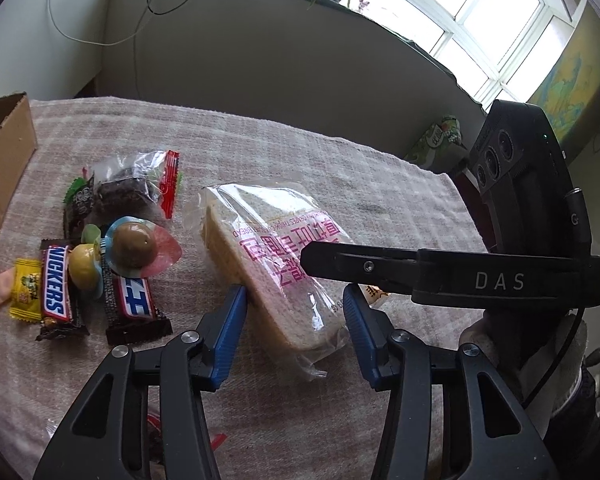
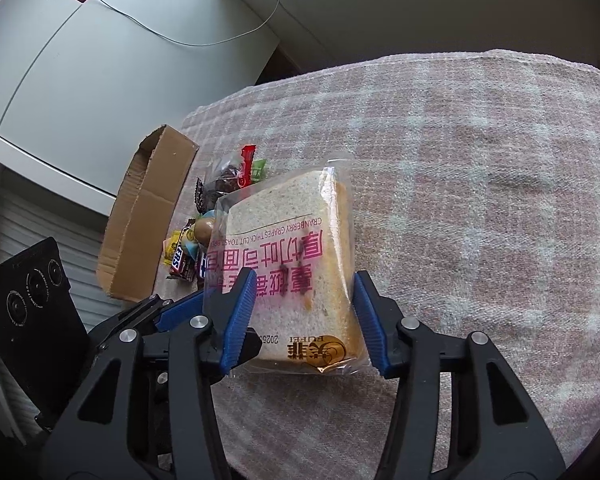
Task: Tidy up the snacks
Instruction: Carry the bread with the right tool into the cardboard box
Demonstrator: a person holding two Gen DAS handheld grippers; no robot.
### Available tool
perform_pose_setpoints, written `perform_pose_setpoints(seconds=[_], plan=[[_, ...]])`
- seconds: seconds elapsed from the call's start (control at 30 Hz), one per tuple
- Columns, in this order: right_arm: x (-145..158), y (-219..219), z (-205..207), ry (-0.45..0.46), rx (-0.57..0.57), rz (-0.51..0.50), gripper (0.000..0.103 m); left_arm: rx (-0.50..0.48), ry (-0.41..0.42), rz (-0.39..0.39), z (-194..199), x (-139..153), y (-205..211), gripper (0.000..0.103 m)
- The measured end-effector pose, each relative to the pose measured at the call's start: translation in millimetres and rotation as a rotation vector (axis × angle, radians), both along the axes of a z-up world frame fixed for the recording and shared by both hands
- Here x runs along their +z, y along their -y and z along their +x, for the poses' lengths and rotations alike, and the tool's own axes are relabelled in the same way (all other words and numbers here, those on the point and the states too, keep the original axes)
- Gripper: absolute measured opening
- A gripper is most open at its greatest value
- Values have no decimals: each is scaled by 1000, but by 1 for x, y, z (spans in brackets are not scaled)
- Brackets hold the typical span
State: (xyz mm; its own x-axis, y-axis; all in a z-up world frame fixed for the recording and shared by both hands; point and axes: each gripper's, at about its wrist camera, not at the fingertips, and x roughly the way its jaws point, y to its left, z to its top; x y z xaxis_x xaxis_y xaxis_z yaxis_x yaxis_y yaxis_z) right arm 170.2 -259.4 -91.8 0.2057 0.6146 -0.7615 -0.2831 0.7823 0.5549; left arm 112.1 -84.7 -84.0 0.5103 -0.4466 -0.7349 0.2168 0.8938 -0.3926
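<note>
Bagged bread (image 2: 296,276) lying on the cloth-covered surface (image 2: 480,184), right claw (image 2: 305,312) astride its near end, blue pads against both sides, left claw (image 1: 296,320) half open around its corner, candy pile (image 1: 100,252) and cardboard box (image 2: 148,216) left, bare cloth right.

The right claw (image 2: 304,320) straddled the near end of a bagged slice of toast (image 2: 296,248) that lay on the bench's checked cloth (image 2: 480,184). Its blue pads (image 2: 238,320) stood close on either side; whether they pressed the bag could not be told. The left claw (image 2: 180,308) came in from the left edge beside it. Towards the far left edge sat a pile of sweets (image 2: 188,252) next to an open cardboard box (image 2: 148,216).
</note>
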Motion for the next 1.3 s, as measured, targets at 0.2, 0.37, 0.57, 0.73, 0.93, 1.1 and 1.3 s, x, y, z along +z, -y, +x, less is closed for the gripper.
perform_pose_setpoints(seconds=[0.2, 0.37, 0.57, 0.73, 0.93, 1.1, 1.3], plan=[[19, -14, -6, 37, 22, -2, 52, 23, 43, -3, -13, 13, -14, 49], [38, -36, -13, 73, 50, -2, 52, 52, 90, 0, -24, 27, -32, 49], [56, -74, -20, 111, 103, -5, 52, 104, 134, -3, -39, 39, -66, 49], [66, -111, -25, 135, 156, -4, 52, 159, 160, -2, -49, 47, -93, 49], [73, -158, -29, 150, 216, 4, 52, 225, 183, 11, -63, 53, -128, 48], [74, -195, -31, 157, 261, 9, 52, 277, 190, 18, -70, 54, -159, 48], [69, -239, -31, 157, 313, 15, 52, 337, 185, 28, -74, 51, -190, 48]])
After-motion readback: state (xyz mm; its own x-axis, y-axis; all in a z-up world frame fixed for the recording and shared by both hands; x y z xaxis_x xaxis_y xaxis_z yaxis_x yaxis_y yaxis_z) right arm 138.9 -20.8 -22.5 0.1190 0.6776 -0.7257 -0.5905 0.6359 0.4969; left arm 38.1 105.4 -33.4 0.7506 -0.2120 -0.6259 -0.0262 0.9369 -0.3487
